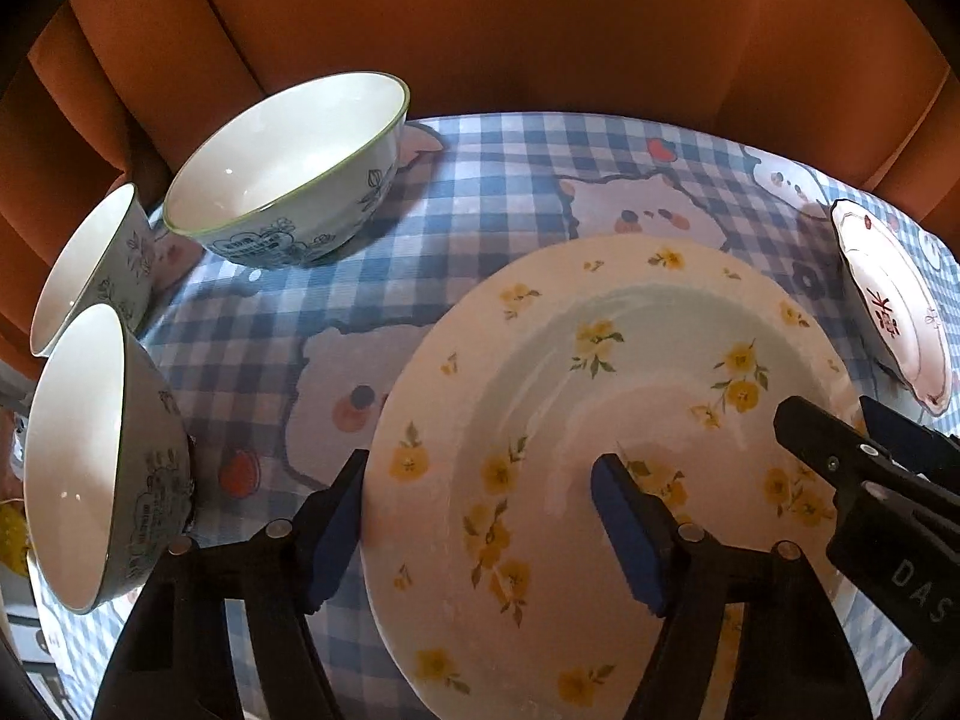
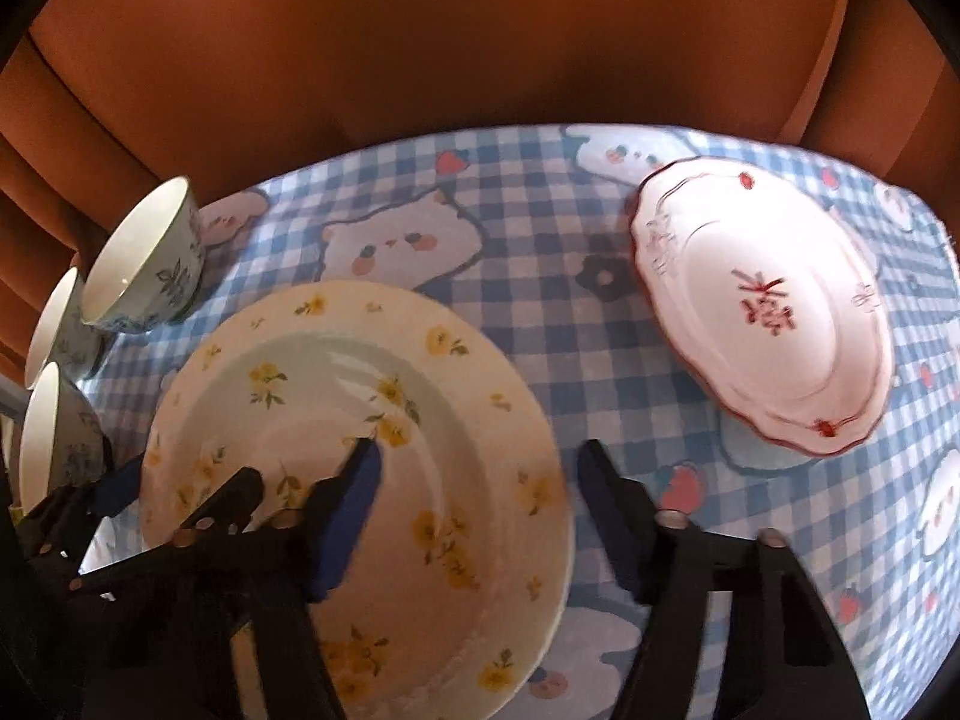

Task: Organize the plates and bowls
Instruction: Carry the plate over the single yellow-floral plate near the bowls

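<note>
A large plate with yellow flowers (image 1: 600, 420) lies on the blue checked tablecloth (image 1: 480, 192). My left gripper (image 1: 480, 522) is open and straddles the plate's left rim, one finger off the rim, the other over the plate. My right gripper (image 2: 480, 516) is open and straddles the same plate's (image 2: 360, 456) right rim. It shows at the right in the left wrist view (image 1: 840, 450). Three white bowls with blue drawings (image 1: 288, 168) (image 1: 90, 264) (image 1: 96, 456) stand at the left. A scalloped plate with red marks (image 2: 762, 306) lies at the right.
An orange curtain (image 1: 480, 18) hangs behind the table's far edge. The bowls also show at the left in the right wrist view (image 2: 144, 252). The scalloped plate shows near the right table edge in the left wrist view (image 1: 894, 306).
</note>
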Demonstrator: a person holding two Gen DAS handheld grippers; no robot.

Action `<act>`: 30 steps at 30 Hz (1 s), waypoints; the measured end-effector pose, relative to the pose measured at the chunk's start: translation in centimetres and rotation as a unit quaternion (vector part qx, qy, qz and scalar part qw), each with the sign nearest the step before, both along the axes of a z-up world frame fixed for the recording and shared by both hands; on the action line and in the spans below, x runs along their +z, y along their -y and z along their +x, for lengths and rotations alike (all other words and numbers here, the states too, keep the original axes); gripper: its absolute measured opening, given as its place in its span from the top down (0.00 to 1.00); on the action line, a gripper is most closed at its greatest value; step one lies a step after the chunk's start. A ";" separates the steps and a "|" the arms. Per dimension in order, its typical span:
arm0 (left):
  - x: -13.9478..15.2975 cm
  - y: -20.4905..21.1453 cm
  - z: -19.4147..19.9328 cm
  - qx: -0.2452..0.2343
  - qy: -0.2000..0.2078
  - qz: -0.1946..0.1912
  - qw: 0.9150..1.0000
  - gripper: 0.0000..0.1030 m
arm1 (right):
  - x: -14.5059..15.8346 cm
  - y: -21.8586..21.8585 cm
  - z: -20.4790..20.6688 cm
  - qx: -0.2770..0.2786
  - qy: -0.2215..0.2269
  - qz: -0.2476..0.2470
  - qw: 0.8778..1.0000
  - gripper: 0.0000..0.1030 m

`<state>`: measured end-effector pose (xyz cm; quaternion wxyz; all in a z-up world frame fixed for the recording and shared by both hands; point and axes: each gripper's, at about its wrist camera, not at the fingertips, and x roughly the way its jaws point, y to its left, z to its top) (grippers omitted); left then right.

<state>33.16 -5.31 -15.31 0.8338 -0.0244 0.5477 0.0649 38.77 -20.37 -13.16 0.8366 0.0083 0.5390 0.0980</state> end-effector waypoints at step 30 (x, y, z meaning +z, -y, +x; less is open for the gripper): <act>-0.4 5.8 -3.2 -0.062 0.001 0.014 0.998 0.26 | -1.6 5.2 -5.5 -0.042 -0.030 -0.033 0.998 0.45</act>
